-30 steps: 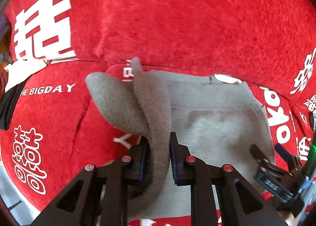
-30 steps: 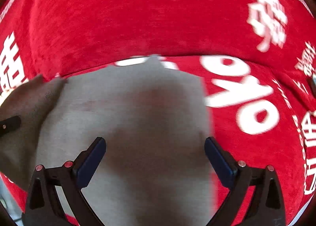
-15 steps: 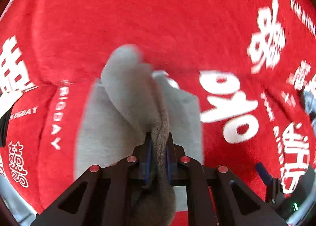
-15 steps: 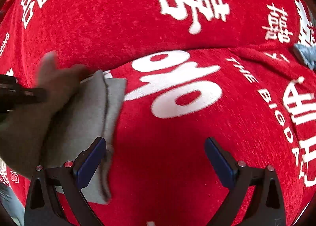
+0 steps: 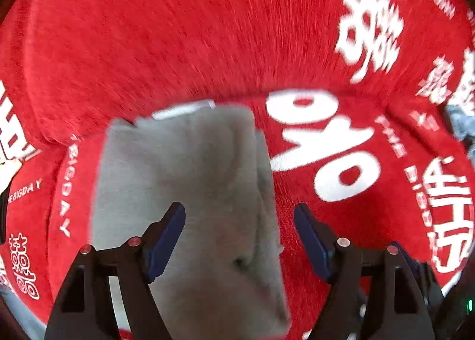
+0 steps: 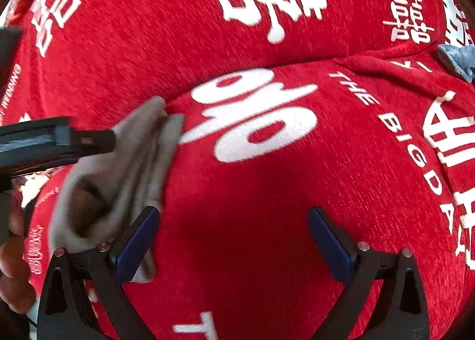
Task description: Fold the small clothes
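Now the left tongs [image 5: 239, 237] stand released over the folded grey cloth [image 5: 190, 191], which lies on the red cover [image 5: 207, 43] between and ahead of their tips. Right tongs [image 6: 233, 240] gape too, empty, cloth [image 6: 118, 179] off their left tip. Best press the fold flat before lifting away.

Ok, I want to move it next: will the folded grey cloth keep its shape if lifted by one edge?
Probably not. The grey cloth looks soft and fuzzy, so it would likely droop. Its layers gape open in the right view, so the fold may fall apart. It seems light, and the plush red cover might drag on it if pushed.
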The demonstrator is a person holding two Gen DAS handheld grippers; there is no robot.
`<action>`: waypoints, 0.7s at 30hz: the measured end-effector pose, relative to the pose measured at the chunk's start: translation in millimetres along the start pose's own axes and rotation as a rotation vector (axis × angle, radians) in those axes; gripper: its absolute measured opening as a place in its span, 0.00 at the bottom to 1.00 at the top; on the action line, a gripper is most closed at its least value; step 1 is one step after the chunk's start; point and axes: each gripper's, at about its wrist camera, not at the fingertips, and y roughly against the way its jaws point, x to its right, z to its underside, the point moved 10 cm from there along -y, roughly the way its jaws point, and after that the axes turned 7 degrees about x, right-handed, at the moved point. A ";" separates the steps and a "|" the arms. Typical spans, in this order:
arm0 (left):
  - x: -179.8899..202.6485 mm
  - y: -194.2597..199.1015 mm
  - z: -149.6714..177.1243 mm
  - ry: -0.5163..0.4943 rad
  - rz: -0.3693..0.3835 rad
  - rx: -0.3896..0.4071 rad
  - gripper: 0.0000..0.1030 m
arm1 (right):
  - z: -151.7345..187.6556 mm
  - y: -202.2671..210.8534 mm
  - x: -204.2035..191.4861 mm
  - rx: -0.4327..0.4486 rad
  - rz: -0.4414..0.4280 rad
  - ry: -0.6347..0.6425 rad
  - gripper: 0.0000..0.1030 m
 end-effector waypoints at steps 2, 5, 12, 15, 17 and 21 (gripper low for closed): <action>-16.9 25.1 0.2 0.019 0.055 0.032 0.74 | -3.7 8.3 -8.9 0.006 -0.044 -0.010 0.97; -71.4 45.0 9.0 0.075 0.011 0.090 0.74 | -7.9 13.2 -30.3 -0.001 -0.131 -0.024 0.97; -151.6 16.9 77.3 0.179 -0.104 -0.005 0.75 | 0.8 1.5 -96.2 -0.099 -0.310 -0.043 0.95; -155.6 20.8 97.7 0.206 -0.063 0.003 0.75 | 10.9 4.8 -106.4 -0.126 -0.317 -0.023 0.93; -151.1 28.0 108.0 0.187 -0.037 0.021 0.75 | 17.7 5.5 -110.0 -0.132 -0.297 0.001 0.88; -132.8 30.3 128.1 0.066 -0.030 0.042 0.75 | 33.7 -7.3 -121.0 -0.205 -0.299 0.007 0.53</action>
